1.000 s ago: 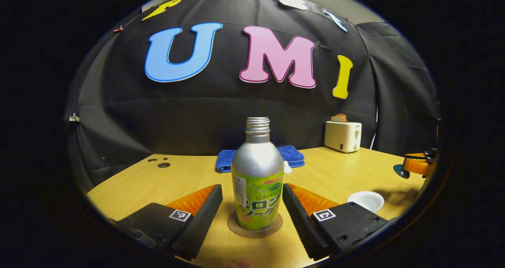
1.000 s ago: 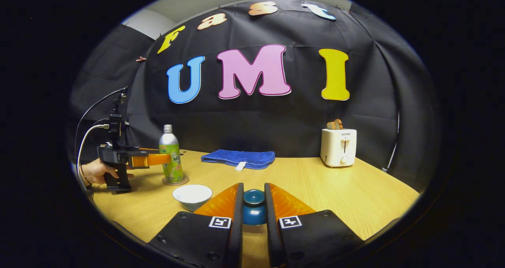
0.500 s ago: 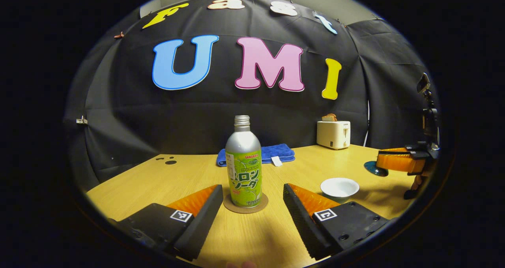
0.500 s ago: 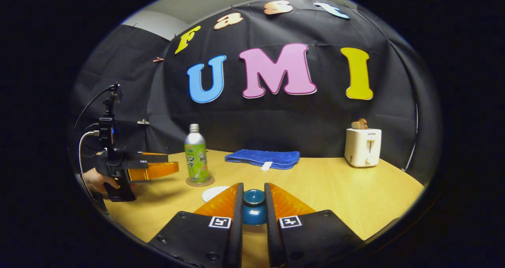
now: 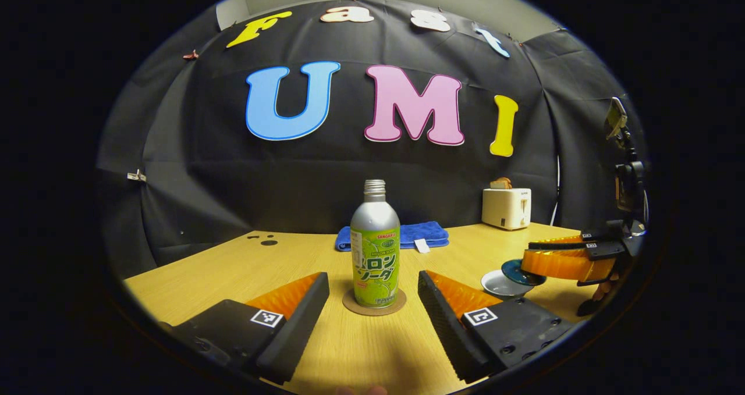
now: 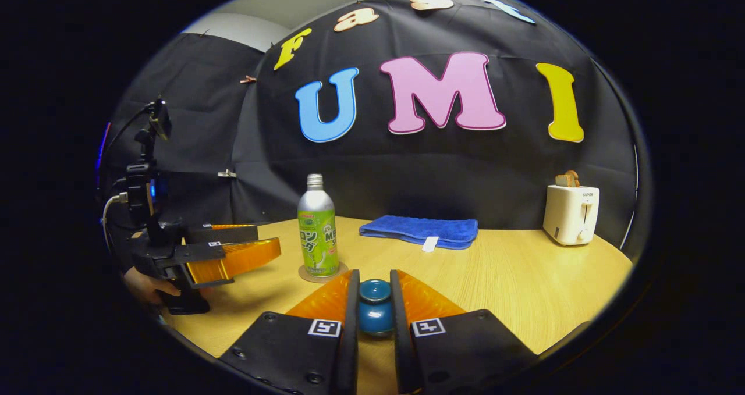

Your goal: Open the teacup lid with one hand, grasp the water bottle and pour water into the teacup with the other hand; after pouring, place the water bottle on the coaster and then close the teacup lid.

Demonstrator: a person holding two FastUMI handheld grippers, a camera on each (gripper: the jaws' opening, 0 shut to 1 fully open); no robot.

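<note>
Here, across a wooden table [image 5: 244,261], the closing step of a tea-pouring chore is at hand. The water bottle [image 5: 375,249] stands upright on its round coaster [image 5: 373,303], with the left claw [image 5: 372,310] spread wide on either side of it, touching nothing and holding nothing. Off to that view's right, the right claw [image 6: 372,310] carries the teacup lid [image 6: 374,313], both fingers pressed against its knob, and the lid hangs just over the white teacup [image 5: 499,283], overlapping its rim without appearing seated.

The risk, by the look of it, lies in the landing. A lid brought down off-centre or tilted could catch the teacup's rim, tip the small cup and spill whatever water is in it; letting go too high could make the lid slide off. The right gripper view looks past the lid rather than down into the cup, so alignment is hard to judge from there. The left claw, parked close around the bottle, could knock it off the coaster if it swings sideways.

Farther back, a folded blue towel [image 6: 420,231] lies near the wall and a white toaster [image 6: 570,214] with bread in its slot stands at the far right, both well apart from the work. Nothing stands between lid and cup.
</note>
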